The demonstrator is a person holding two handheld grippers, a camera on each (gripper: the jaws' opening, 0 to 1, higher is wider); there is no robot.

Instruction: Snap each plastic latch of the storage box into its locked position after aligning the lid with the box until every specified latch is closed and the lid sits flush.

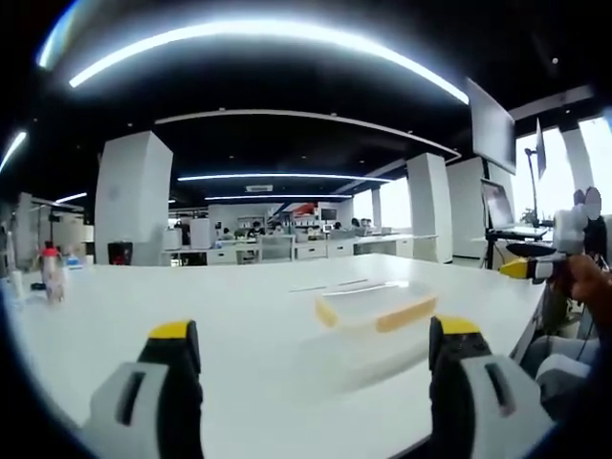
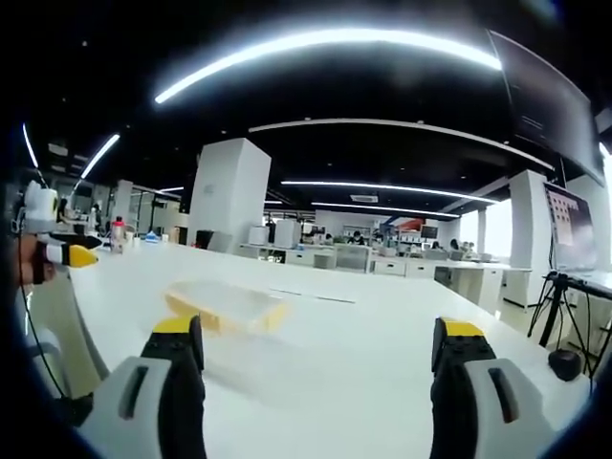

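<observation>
resting on a wide white tabletop (image 1: 239, 316), a clear, shallow plastic storage box (image 1: 368, 308) with yellow latches (image 1: 406, 314) along its sides sits with its transparent lid on top; whether the latches are snapped down is too blurred to tell. in the left gripper view the box lies ahead and slightly right of centre, beyond the jaws, touching neither. in the right gripper view the same storage box (image 2: 225, 306) lies ahead and to the left, well apart from the jaws.

the left hand-held gripper (image 1: 316, 359) is spread wide with nothing between its grey, yellow-tipped jaws, which rise from the bottom of its view over bare tabletop. the right hand-held gripper (image 2: 320, 359) is likewise released, jaws wide and holding nothing. each gripper also appears at the edge of the other's view, with a person's hand (image 1: 585, 287) on it, at the table's far side edge.

a small bottle with a red cap (image 1: 50, 273) stands near the tabletop's far left edge in the left gripper view. beyond lies an open office with white columns (image 2: 228, 191), rows of desks, long ceiling light strips (image 2: 325, 43), and a laptop on a tripod stand (image 2: 569, 239).
</observation>
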